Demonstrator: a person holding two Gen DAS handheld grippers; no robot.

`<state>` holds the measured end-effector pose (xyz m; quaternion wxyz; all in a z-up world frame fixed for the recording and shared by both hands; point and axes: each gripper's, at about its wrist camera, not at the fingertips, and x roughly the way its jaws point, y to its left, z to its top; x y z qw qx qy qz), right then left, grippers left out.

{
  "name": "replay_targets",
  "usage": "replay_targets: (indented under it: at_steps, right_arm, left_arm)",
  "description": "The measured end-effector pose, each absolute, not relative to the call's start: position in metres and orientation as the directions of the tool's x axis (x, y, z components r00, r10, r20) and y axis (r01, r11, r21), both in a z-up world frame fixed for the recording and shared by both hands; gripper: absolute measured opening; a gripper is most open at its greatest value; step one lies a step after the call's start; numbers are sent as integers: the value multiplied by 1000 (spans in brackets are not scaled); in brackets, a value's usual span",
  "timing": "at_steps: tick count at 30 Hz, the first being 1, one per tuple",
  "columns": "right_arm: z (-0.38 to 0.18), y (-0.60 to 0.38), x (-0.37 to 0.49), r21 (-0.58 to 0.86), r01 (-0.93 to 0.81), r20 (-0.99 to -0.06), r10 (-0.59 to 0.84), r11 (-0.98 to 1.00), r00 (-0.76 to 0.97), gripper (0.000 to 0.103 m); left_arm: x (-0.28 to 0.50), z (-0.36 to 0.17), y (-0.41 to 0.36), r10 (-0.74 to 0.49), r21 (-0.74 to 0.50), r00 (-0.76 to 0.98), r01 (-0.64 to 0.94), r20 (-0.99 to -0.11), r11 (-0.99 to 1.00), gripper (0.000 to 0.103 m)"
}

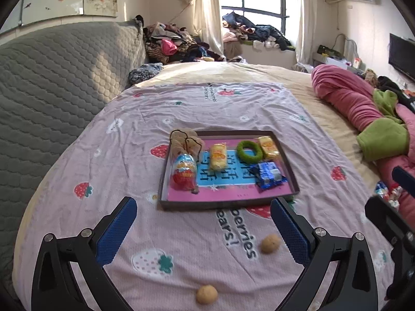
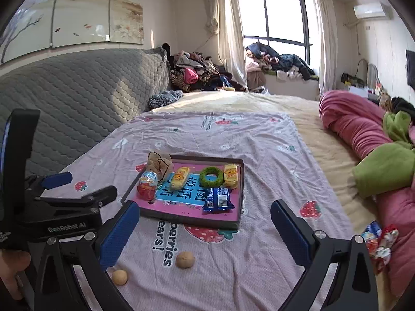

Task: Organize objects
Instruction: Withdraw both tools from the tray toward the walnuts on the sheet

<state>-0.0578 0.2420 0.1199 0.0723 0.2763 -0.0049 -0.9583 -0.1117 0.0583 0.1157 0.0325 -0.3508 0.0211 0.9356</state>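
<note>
Both tools gape empty: left tool (image 1: 203,223), right tool (image 2: 205,223). Best to straddle the ball (image 2: 185,259) at six o'clock of the tray (image 2: 240,197) and clamp gently.

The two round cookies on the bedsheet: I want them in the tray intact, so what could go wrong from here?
1. The near cookie and far cookie look crumbly; the open left gripper could crush one.
2. They lie on a soft, wrinkled sheet, so a finger might snag fabric or roll them away.
3. The tray is crowded; the upright egg toy near its front-left corner could get knocked over.
</note>
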Motion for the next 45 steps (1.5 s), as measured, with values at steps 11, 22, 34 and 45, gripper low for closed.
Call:
replay_targets:
  at_steps: [11,22,34,45]
  right_arm:
    - [150,239,-16,36,139,-494,-139,-990,-858,102]
    - [163,234,12,21,155,-472,-146,-988,-869,102]
    - [133,234,16,34,178,-514,-170,-983,-841,102]
    - [71,227,0,31,184,-603,-165,-983,-780,102]
  left_arm:
    - [-60,145,64,41,38,-774,-84,-631,-996,103]
    - [-21,155,59,27,58,-794,-78,-608,-995,103]
    - [-7,108,52,1,82,-758,-72,-652,-994,103]
    - [-5,33,44,9,55,-688,-71,-726,-996,102]
